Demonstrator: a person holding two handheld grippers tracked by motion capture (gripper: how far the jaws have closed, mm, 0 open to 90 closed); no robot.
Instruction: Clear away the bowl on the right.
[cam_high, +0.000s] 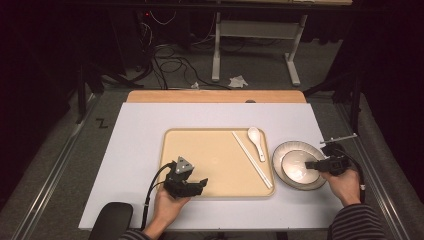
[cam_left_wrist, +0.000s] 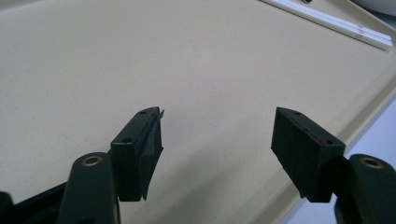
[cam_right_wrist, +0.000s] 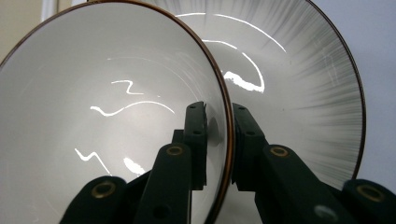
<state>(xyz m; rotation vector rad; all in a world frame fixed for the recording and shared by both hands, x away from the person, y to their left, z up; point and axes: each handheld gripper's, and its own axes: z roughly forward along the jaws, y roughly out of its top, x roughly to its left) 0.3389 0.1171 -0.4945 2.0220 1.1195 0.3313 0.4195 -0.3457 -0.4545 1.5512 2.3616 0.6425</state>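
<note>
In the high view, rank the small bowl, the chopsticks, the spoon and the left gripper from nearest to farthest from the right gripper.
1. Small bowl: its rim sits between the jaws of the right gripper, inside the larger bowl.
2. Chopsticks: on the tray's right side.
3. Spoon: at the tray's far right corner.
4. Left gripper: over the tray's near edge.
</note>
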